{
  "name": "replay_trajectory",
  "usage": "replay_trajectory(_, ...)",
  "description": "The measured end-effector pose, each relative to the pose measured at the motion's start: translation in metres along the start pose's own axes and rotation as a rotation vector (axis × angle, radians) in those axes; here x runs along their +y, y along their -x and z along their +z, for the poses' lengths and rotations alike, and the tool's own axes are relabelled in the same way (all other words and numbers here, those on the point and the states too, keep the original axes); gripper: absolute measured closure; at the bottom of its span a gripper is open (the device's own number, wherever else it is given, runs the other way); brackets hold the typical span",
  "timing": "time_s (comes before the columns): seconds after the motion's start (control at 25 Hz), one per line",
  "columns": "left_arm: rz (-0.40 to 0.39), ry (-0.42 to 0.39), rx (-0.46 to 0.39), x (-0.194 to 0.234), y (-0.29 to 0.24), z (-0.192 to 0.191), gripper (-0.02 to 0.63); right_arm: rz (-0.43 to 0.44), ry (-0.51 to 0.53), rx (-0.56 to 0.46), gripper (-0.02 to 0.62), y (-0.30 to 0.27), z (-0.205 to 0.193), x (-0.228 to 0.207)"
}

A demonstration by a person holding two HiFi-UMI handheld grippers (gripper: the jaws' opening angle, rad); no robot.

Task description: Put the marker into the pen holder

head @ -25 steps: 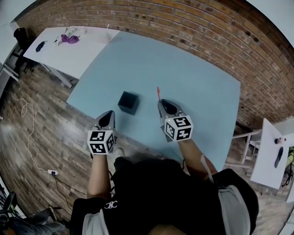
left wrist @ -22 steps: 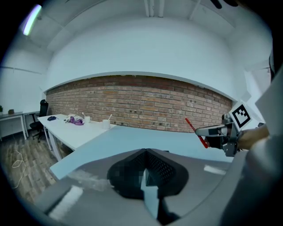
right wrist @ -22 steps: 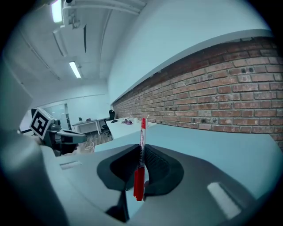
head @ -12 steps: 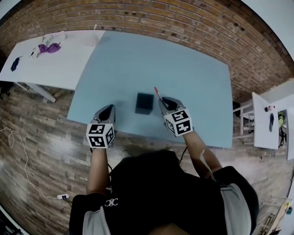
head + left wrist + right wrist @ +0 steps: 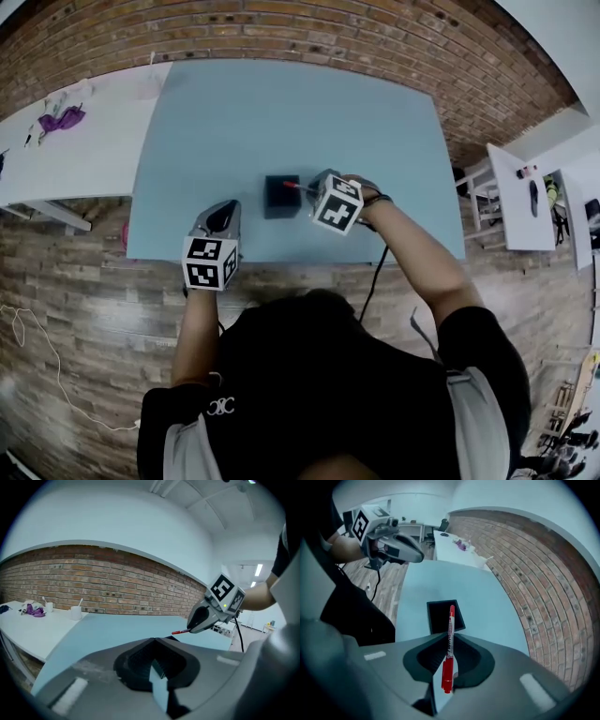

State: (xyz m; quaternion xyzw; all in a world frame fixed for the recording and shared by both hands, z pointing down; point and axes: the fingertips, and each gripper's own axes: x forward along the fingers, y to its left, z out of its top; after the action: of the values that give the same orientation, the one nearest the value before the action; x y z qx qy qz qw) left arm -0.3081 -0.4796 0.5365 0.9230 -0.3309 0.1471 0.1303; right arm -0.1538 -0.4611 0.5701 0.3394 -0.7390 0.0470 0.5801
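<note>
Marker (image 5: 293, 186) is red and sits clamped in the right gripper's jaws, over the pen holder and not yet inside it.

Far left, a white table (image 5: 37, 159) carries a purple item (image 5: 61, 119) and butts against the left edge of the blue tabletop (image 5: 281, 103). The left gripper (image 5: 222, 210) hangs over the tabletop's near edge, left of the middle. In the left gripper view its jaws (image 5: 154, 641) stand together at the tips with nothing between them.

Just right of it, the black square pen holder (image 5: 279, 199) stands upright close to the near edge, about midway along it, with its opening facing up.

The marker's free end reaches leftward over the holder's right rim. In the right gripper view the marker (image 5: 449, 639) runs lengthwise along the 2 jaws, its far end lying across the holder's (image 5: 439, 616) dark opening. From the left gripper view the marker (image 5: 180, 631) lies nearly level and above the holder; whether it touches the rim I cannot tell.

The right gripper (image 5: 313, 185) is turned to point left, pressing on the marker's barrel, just right of the holder.

A brick wall (image 5: 375, 37) runs behind the tabletop's far edge. Past the right edge stands another white table (image 5: 520, 202).
</note>
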Motion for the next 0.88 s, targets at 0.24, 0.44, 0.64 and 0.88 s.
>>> replay_trajectory(0.24, -0.011, 0.015, 0.002, -0.001, 0.002, 0.000, 0.603, 0.033, 0.233, 0.200, 0.545, -0.025, 0.005, 0.012)
replay_trajectory(0.44, -0.001, 0.043, 0.003, 0.005, 0.010, -0.006, 0.603, 0.020, 0.391, 0.276, 0.541, -0.041, 0.007, 0.019)
replay_trajectory(0.64, 0.017, 0.052, 0.010, 0.013, 0.016, -0.011, 0.603, 0.026, 0.437, 0.286, 0.494, -0.046, 0.015, 0.019)
replay_trajectory(0.88, 0.010, 0.043, 0.008, 0.011, 0.017, -0.009, 0.603, -0.002, 0.230, 0.052, 0.476, -0.017, 0.049, 0.003)
